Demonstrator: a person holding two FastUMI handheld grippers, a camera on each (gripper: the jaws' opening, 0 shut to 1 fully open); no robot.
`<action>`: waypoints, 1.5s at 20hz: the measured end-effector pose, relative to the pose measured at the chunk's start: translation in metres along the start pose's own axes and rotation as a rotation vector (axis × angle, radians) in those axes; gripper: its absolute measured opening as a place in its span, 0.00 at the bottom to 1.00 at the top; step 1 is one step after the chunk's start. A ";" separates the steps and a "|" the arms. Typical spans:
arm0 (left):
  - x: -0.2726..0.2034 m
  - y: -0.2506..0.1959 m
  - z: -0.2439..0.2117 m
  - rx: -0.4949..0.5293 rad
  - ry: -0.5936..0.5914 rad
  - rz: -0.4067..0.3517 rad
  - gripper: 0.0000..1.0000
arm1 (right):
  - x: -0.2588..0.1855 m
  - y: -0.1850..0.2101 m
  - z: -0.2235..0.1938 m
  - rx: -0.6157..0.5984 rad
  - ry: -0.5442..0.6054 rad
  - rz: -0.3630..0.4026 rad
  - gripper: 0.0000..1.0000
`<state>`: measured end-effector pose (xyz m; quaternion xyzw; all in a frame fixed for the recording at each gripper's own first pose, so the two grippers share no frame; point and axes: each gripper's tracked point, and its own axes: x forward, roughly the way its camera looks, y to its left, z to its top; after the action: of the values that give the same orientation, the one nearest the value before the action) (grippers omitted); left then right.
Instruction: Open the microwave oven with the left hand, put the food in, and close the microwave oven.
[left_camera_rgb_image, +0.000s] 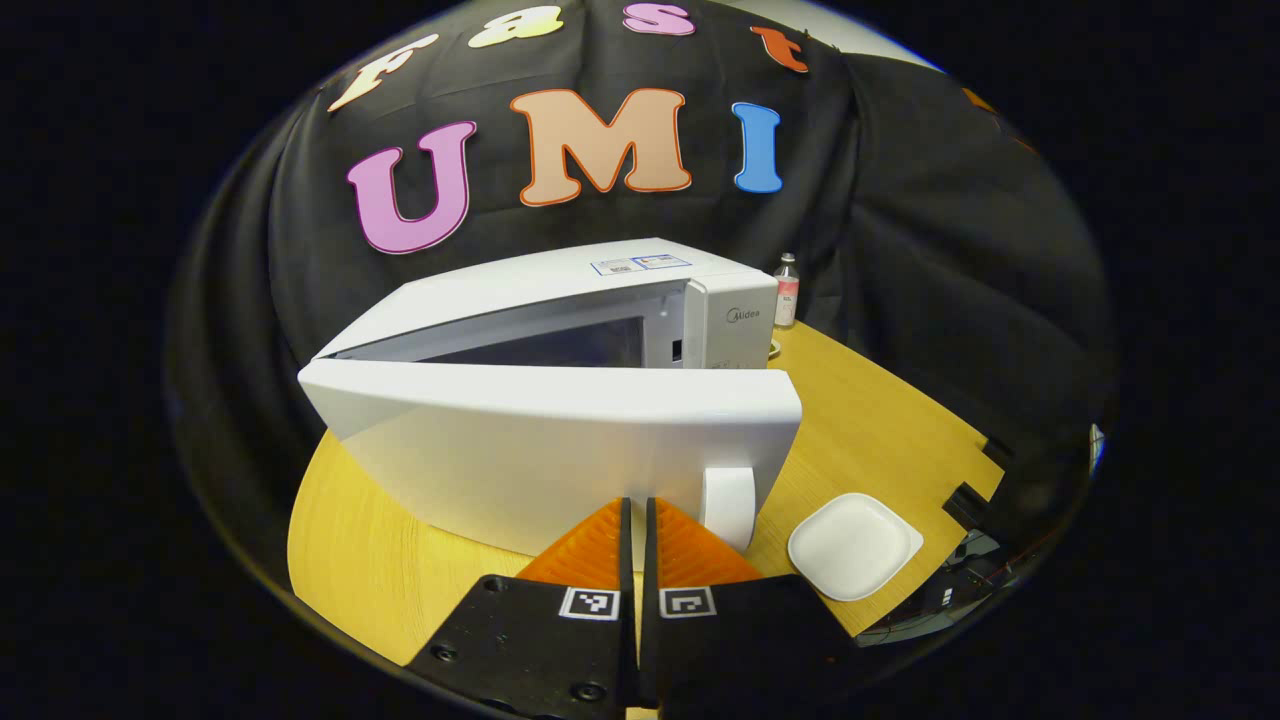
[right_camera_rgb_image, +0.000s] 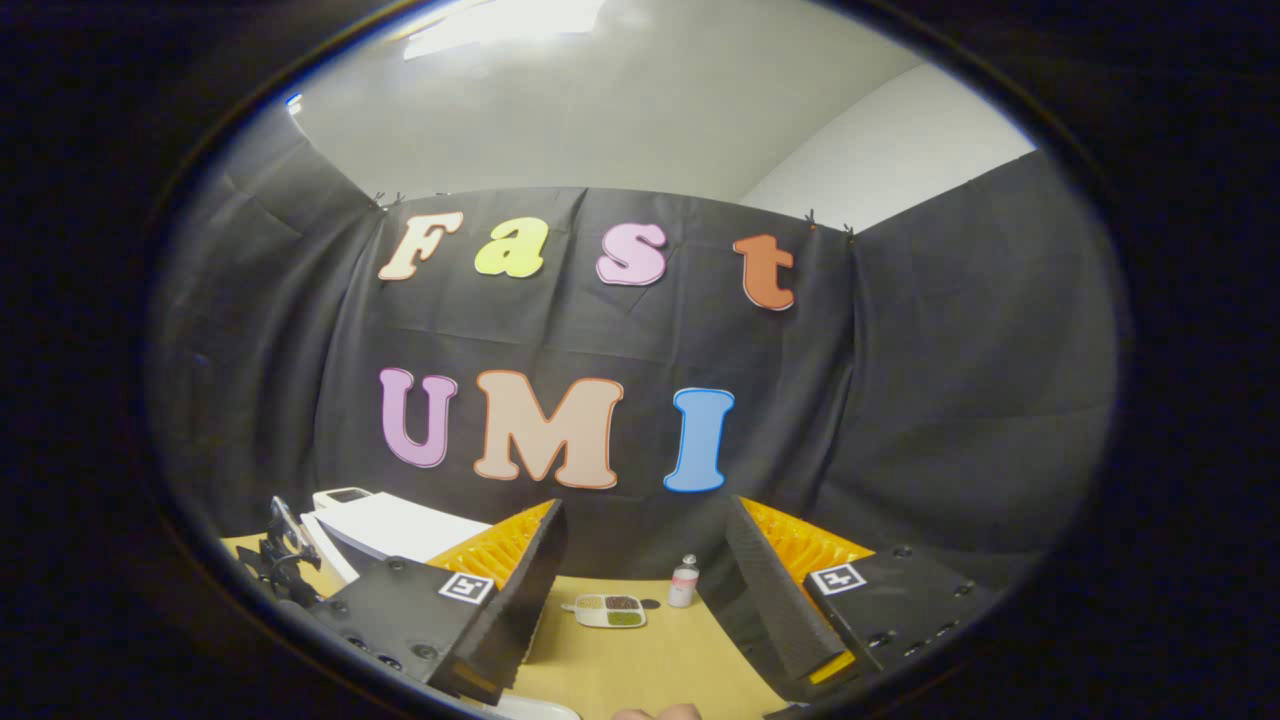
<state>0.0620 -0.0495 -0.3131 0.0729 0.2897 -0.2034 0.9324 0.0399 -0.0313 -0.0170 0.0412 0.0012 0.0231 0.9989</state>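
Microwave oven (left_camera_rgb_image: 560, 400) door ajar, branded "Midea".

You see a glossy white box-shaped microwave oven (left_camera_rgb_image: 560, 330) on a yellow wood-grain table (left_camera_rgb_image: 880, 420), beside a plain white square plate (left_camera_rgb_image: 853, 545). A small clear bottle (left_camera_rgb_image: 787, 290) carries a pink-and-white label, and a white divided dish (right_camera_rgb_image: 610, 611) holds brown and green food.

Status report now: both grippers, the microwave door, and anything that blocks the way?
Left gripper shut, at door front. Right gripper open, holding nothing. Microwave door partly open. Food tray on table; empty white plate beside door.
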 end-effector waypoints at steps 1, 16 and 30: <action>0.003 0.000 0.003 0.002 0.000 0.001 0.01 | 0.001 0.000 0.000 -0.001 -0.001 0.003 0.89; 0.064 0.000 0.048 0.018 -0.053 -0.010 0.00 | 0.023 0.001 0.005 0.007 -0.014 0.025 0.89; 0.092 -0.006 0.076 -0.062 -0.088 -0.050 0.00 | 0.036 0.003 0.001 0.012 0.001 0.009 0.89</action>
<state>0.1673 -0.1049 -0.3037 0.0276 0.2564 -0.2205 0.9407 0.0762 -0.0268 -0.0157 0.0472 0.0016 0.0276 0.9985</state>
